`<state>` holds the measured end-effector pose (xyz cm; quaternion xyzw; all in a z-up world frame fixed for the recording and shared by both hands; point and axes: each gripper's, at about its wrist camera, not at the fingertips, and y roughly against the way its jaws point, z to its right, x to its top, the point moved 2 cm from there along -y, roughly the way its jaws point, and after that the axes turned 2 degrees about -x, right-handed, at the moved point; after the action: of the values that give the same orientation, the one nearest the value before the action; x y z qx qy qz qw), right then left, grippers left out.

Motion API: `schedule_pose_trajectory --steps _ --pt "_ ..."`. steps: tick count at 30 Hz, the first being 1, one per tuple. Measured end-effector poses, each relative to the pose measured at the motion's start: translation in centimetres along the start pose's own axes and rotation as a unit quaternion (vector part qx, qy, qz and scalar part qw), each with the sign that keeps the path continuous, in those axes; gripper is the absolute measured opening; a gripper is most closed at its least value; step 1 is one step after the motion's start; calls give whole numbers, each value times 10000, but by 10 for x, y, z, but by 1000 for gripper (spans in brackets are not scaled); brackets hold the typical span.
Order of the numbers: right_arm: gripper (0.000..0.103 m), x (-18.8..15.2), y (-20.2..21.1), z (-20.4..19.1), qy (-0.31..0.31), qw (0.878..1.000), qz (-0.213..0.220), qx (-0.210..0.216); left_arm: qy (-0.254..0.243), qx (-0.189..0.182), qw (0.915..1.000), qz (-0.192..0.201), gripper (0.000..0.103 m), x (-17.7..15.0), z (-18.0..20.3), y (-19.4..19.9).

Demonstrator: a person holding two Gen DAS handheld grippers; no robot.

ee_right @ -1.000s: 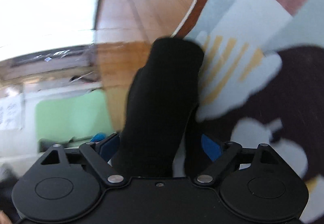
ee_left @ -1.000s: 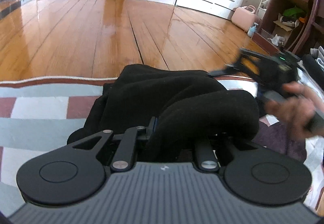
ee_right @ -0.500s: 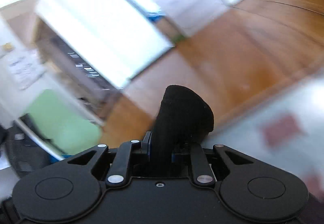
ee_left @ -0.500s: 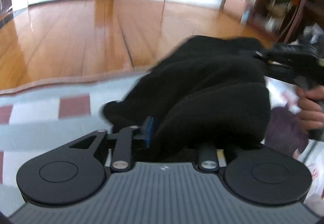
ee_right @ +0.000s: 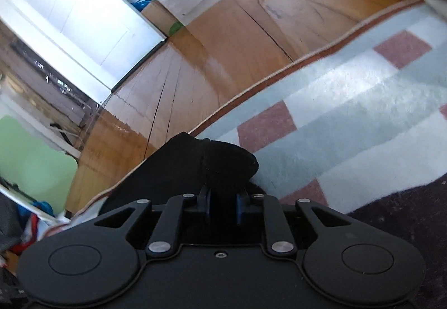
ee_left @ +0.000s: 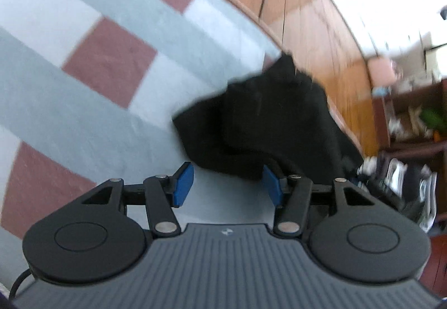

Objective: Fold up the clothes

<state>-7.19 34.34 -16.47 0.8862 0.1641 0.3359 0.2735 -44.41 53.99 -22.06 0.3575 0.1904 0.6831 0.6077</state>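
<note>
Checked rug (ee_left: 83, 37), blurred. Left gripper (ee_left: 227, 186) spread wide, empty; right gripper (ee_right: 222, 204) clamping black garment (ee_right: 192, 166). No legible writing.

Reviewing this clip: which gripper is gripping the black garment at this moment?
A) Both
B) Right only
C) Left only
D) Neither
B: the right gripper has its blue pads closed on a fold of the black garment, while the left gripper is spread open with only rug between its pads, the cloth lying just ahead.
</note>
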Motion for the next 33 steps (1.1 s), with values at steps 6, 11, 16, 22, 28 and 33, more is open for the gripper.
schedule_pose_trajectory --steps 6,11,16,22,28,33 --pt "44 -4 -3 21 -674 9975 -113 188 -324 -82 9940 1042 67 10 14 25" --pt "54 -13 -1 27 -1143 9925 -209 375 -600 -330 9975 -162 86 16 24 -36" --pt "69 -14 -14 11 -1156 9919 -247 455 -1923 453 9792 453 5 0 52 -30" --pt "69 -13 -24 -1 -728 9971 -211 78 -1438 705 9830 894 5 -15 28 11" --pt "71 -16 -26 4 -485 9985 -260 75 -795 938 9910 526 28 -15 6 4" --pt "72 -13 -61 14 -1124 9814 -957 1224 -111 679 9969 388 54 -14 -12 6"
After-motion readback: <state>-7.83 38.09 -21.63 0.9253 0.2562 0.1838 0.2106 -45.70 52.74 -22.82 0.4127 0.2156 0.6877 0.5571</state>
